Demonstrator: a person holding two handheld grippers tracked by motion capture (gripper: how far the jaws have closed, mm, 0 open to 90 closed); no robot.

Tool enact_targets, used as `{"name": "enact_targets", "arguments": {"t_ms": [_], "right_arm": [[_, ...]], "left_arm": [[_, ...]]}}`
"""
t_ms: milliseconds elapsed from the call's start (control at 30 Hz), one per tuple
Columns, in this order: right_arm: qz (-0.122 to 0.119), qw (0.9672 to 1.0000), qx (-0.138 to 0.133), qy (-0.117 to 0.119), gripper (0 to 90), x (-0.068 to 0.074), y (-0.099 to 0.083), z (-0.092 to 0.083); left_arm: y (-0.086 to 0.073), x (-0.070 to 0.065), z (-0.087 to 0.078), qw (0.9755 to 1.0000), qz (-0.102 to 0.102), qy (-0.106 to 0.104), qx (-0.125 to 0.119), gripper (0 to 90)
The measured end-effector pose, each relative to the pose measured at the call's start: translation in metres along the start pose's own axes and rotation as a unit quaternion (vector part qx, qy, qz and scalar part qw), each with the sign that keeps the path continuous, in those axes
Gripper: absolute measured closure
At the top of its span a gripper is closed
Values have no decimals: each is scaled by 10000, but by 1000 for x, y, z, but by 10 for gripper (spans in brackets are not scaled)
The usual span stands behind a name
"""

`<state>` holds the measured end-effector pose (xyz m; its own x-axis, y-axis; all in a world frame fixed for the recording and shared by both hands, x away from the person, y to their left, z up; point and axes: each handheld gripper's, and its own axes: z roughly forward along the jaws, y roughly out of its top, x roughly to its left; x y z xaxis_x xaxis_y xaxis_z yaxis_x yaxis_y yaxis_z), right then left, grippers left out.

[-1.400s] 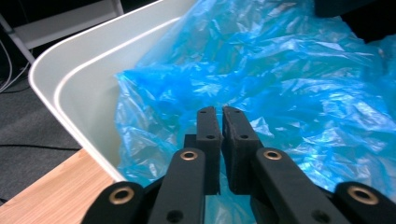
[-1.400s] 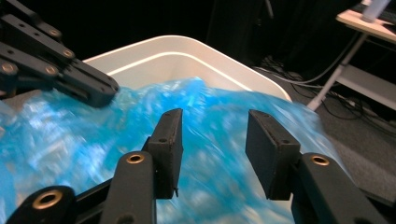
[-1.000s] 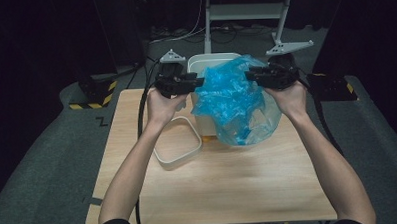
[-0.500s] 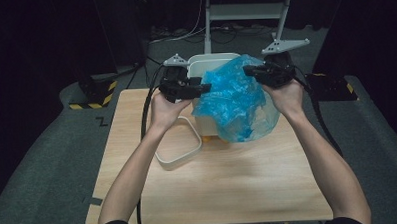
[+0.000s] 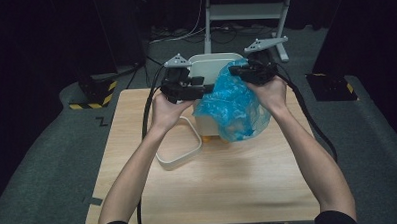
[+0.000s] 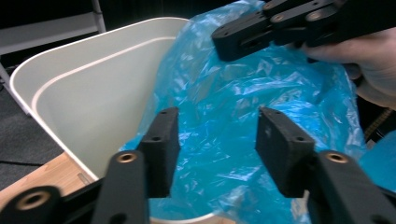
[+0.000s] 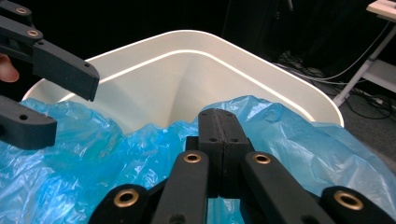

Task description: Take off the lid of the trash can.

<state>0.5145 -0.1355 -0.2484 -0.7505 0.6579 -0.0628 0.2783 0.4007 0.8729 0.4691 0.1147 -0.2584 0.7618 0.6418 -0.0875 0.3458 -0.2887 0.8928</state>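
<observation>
A crumpled blue plastic bag point(image 5: 231, 108) hangs over the front of a white bin point(image 5: 209, 59) at the table's far edge. My right gripper point(image 5: 241, 73) is shut on the bag's upper edge; in the right gripper view its jaws point(image 7: 218, 119) are pressed together on the blue film point(image 7: 70, 163) above the bin's mouth point(image 7: 187, 74). My left gripper point(image 5: 201, 89) stands open at the bag's left side. In the left gripper view the bag point(image 6: 243, 107) lies beyond its spread jaws point(image 6: 217, 140), with the bin's inner wall point(image 6: 93, 102) to the left.
A white ring-shaped frame point(image 5: 180, 145) lies flat on the wooden table point(image 5: 214, 191) in front-left of the bin. Cables trail from both grippers over the table's sides. A metal stand point(image 5: 243, 10) rises on the floor behind the bin.
Both hands have carried the bag away from me and slightly lower, up to the bin's mouth. The bag now drapes down the bin's front.
</observation>
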Motion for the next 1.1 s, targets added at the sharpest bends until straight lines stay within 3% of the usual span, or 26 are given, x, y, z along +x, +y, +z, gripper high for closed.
{"name": "enact_targets", "arguments": {"t_ms": [100, 300, 533, 567, 700, 767, 933, 1100], "right_arm": [[10, 10000, -65, 27, 759, 0, -1, -4], [-81, 9994, -233, -249, 637, -1, -1, -28], [-30, 9985, -293, -472, 595, -7, -7, -54], [-8, 9983, -292, -495, 600, -10, -9, -55], [67, 9988, -231, -434, 694, -15, -16, -53], [23, 9992, -145, -385, 751, -15, -18, -48], [-73, 9995, 32, -319, 898, -12, -19, -39], [-92, 9995, 20, -294, 900, -11, -17, -34]], "left_arm": [[1, -1, 0, 10000, 45, -23, 73, 660], [-1, 0, 6, 9990, 232, 278, 280, 849], [-2, 7, 2, 9991, 135, 357, 184, 898], [-2, 7, 1, 9994, 105, 297, 151, 873], [-1, 10, -2, 9996, -226, 138, 45, 599], [0, 8, -3, 9995, -288, 99, -42, 506], [4, -1, -4, 9999, -144, 22, -22, 423], [6, -8, 1, 9999, -57, -122, 98, 410]]}}
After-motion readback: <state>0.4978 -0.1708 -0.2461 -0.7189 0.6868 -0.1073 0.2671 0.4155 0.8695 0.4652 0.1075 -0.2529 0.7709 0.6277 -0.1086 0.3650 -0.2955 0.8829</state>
